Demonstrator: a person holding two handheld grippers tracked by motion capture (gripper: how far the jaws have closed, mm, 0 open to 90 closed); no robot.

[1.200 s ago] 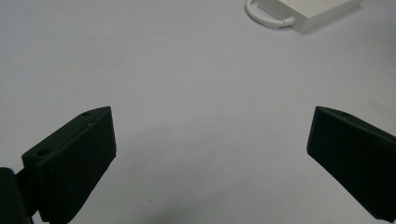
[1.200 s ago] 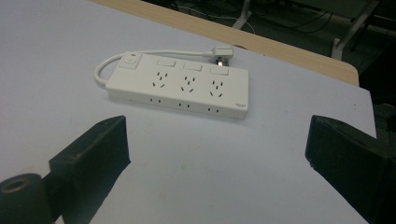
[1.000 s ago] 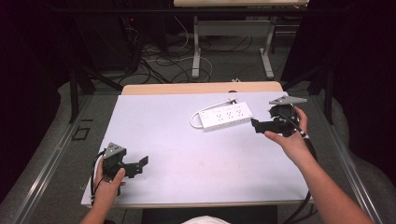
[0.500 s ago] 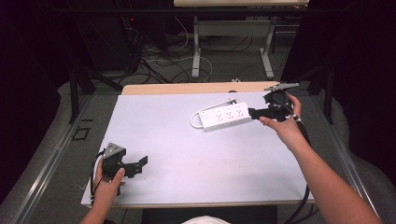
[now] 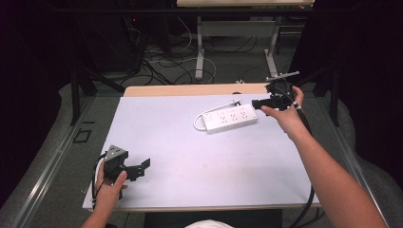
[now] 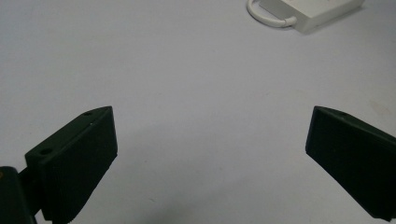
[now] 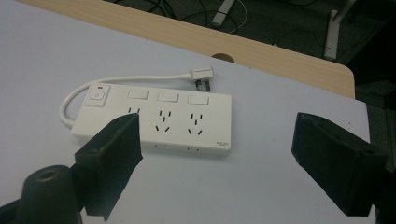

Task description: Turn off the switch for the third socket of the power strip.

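A white power strip (image 5: 230,118) with three sockets lies on the white tabletop (image 5: 190,147) at the far right, its cord looped at its left end. In the right gripper view the strip (image 7: 154,119) sits just ahead, its plug (image 7: 201,74) resting behind it. My right gripper (image 5: 259,103) hovers at the strip's right end, open; its jaws have just been closing a little, and they press on nothing. My left gripper (image 5: 142,166) rests open near the front left edge, over bare table (image 6: 196,70), with the strip (image 6: 322,9) far ahead.
A strip of bare wood (image 5: 190,90) runs along the table's far edge. Beyond it stand metal table legs (image 5: 199,47) and loose cables (image 5: 157,61) on the floor. A cable trails from each gripper.
My right hand has carried its gripper away from me and slightly left, up to the right end of the power strip. The left gripper has stayed put.
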